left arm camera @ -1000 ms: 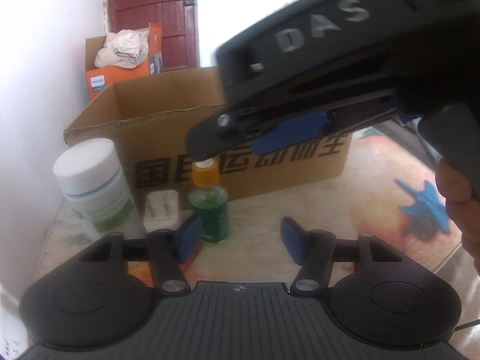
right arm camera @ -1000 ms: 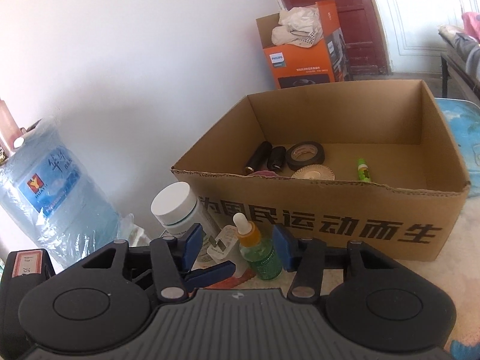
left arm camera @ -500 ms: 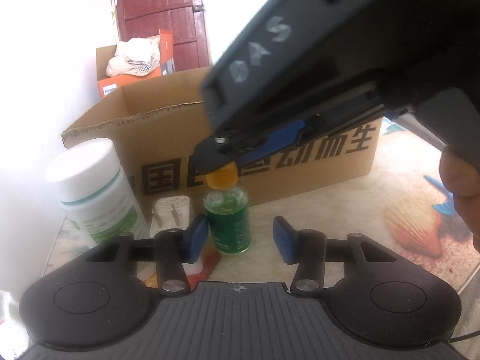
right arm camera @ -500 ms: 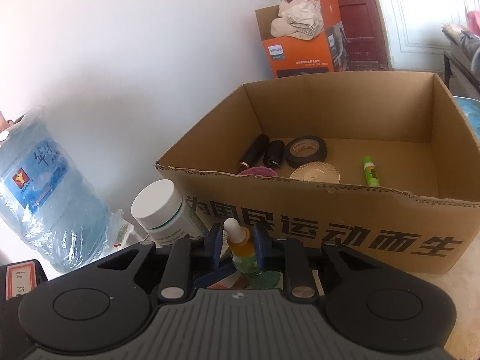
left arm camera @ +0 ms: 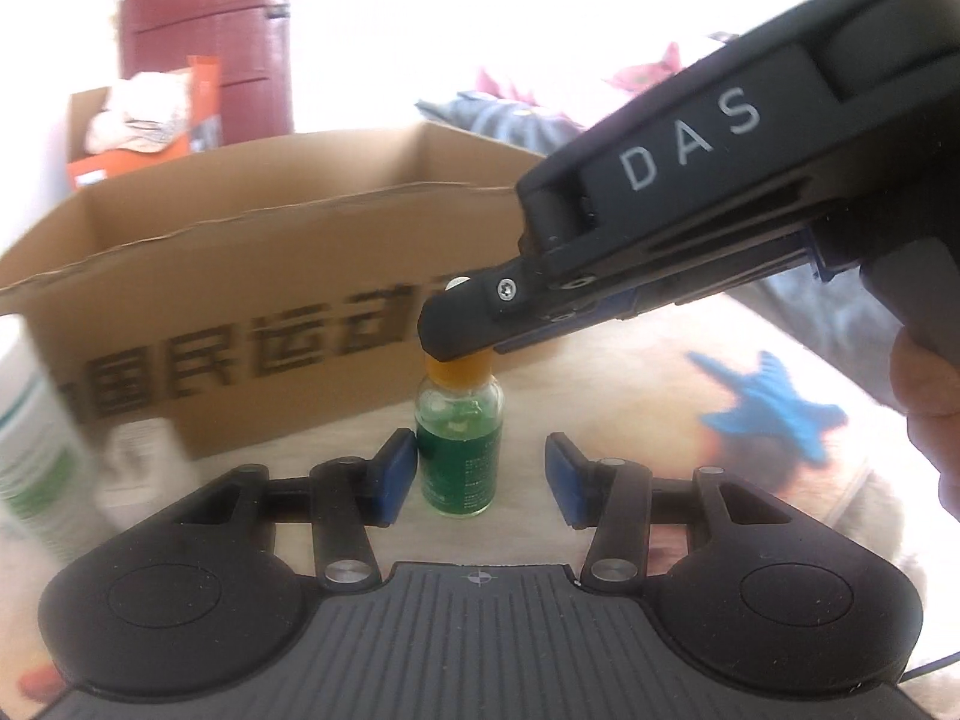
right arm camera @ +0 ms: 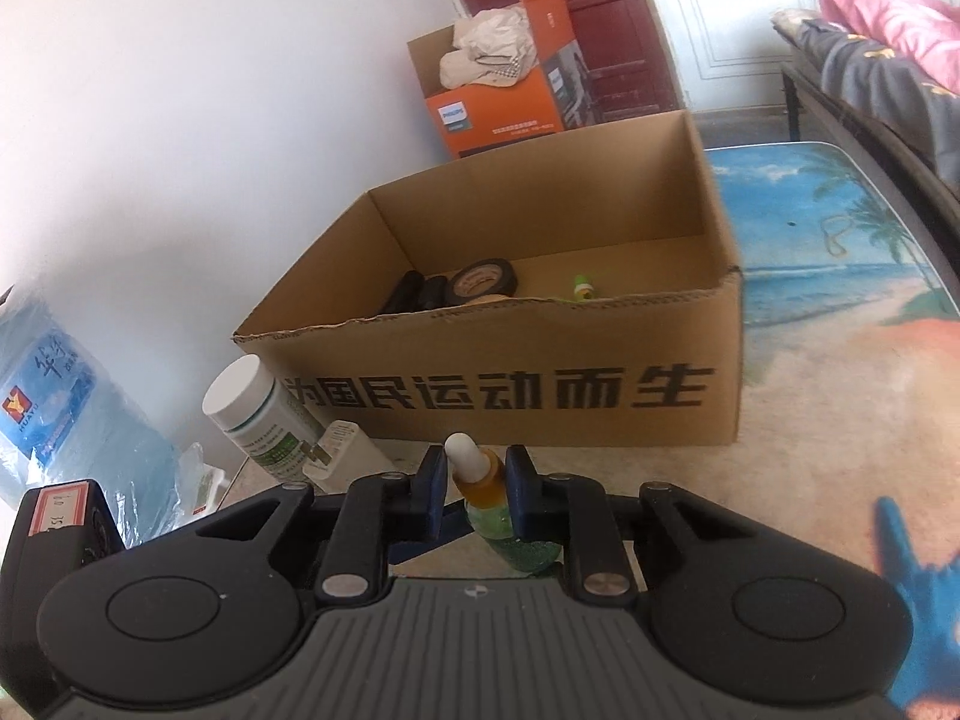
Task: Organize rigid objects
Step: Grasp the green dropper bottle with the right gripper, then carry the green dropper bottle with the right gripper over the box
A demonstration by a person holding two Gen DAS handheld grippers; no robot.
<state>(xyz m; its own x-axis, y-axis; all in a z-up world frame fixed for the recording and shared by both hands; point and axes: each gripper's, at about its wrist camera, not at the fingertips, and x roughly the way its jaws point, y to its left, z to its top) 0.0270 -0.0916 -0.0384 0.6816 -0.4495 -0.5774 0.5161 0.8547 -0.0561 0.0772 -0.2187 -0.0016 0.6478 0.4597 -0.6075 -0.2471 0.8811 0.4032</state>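
A small green dropper bottle [left arm camera: 459, 447] with an orange collar and white bulb stands on the table in front of the cardboard box [left arm camera: 240, 300]. My right gripper [right arm camera: 477, 489] is shut on the dropper bottle [right arm camera: 480, 483] at its orange neck; it shows in the left wrist view [left arm camera: 462, 333] coming in from above right. My left gripper [left arm camera: 480, 474] is open, its jaws on either side of the bottle's body, the left pad close to the glass. The box [right arm camera: 540, 384] holds black tape, black cylinders and a small green item.
A white pill jar [right arm camera: 252, 408] and a white plug adapter [right arm camera: 336, 450] stand left of the bottle by the box. A blue water jug [right arm camera: 60, 396] is at far left. An orange Philips box [right arm camera: 510, 102] sits behind. The beach-print tablecloth [right arm camera: 840, 360] extends right.
My right gripper closed on the bottle's neck and moved it to the right, away from the jar and adapter. The left gripper followed, staying open around the bottle.
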